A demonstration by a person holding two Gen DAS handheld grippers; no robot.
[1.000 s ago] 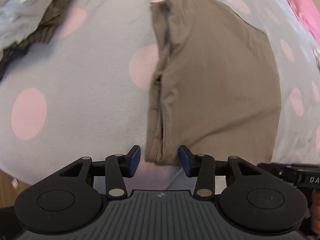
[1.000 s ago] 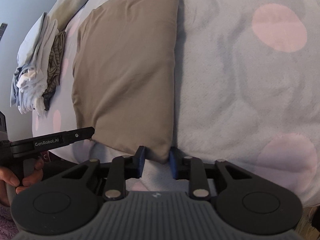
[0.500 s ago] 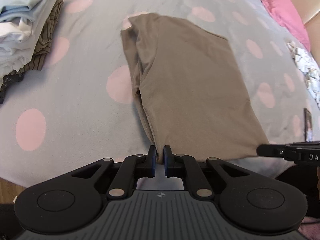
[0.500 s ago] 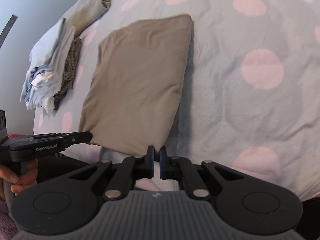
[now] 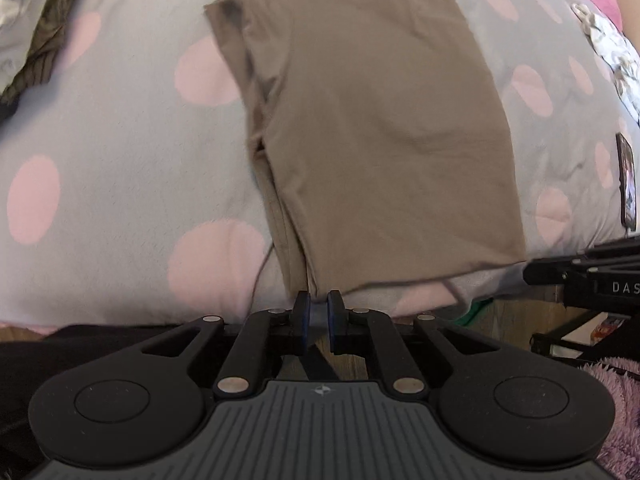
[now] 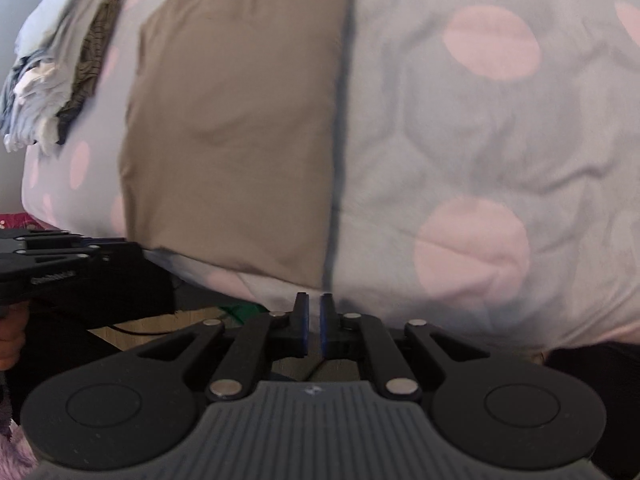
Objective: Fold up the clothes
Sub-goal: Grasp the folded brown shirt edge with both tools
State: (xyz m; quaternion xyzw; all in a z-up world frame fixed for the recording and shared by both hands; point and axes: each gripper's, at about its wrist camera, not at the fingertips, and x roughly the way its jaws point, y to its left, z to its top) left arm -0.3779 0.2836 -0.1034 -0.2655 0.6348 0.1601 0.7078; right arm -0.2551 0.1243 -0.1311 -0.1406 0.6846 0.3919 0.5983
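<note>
I see ahead of my grippers: garment (image 5: pixel 380 128) taupe | bedspread (image 5: pixel 120 160) grey, pink dots | pads (image 5: pixel 302 316) blue | far-left pile (image 6: pixel 44 80) pale blue-white

I see soft, even daylight, mild motion blur across both views, strong fisheye bowing at edges, a narrow shadow along the brown garment (image 6: pixel 236 120), no glare.
</note>
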